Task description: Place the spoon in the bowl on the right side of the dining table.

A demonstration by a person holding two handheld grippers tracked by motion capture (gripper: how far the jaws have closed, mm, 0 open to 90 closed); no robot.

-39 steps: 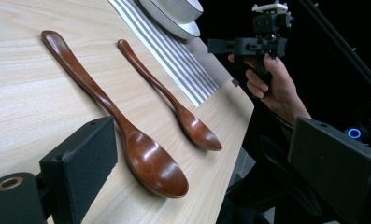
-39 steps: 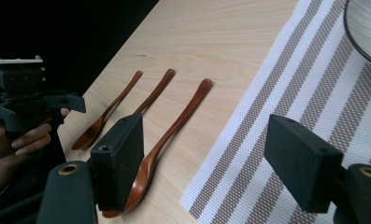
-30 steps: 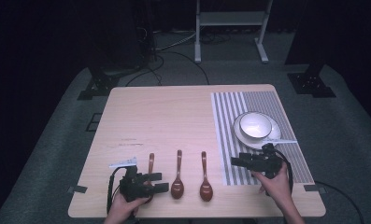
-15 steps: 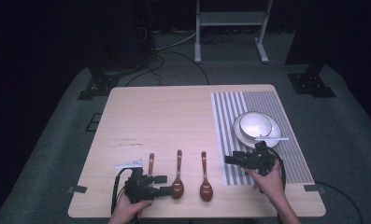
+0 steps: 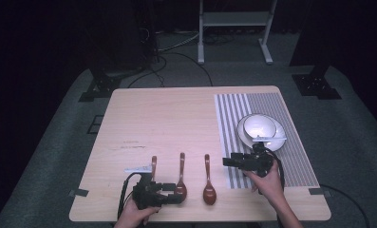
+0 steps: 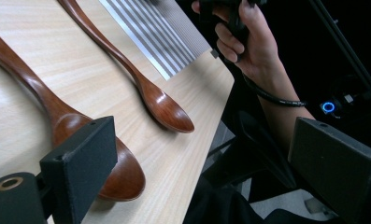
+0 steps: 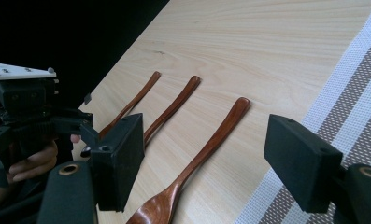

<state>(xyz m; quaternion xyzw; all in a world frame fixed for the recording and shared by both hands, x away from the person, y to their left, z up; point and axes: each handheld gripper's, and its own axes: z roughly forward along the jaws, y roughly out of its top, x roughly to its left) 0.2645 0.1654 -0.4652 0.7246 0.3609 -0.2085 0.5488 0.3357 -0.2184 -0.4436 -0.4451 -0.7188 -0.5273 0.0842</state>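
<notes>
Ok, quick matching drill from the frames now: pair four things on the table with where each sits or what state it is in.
Things:
1. white bowl
2. striped mat
3. left gripper
4. right gripper

Places or states:
A. open, jaws by the middle spoon's bowl at the near table edge
B. covers the right part of the table
C. open, held above the mat's left edge, pointing at the spoons
D. on a plate on the mat

Pairs: 1-D, 2-B, 3-A, 4-C
</notes>
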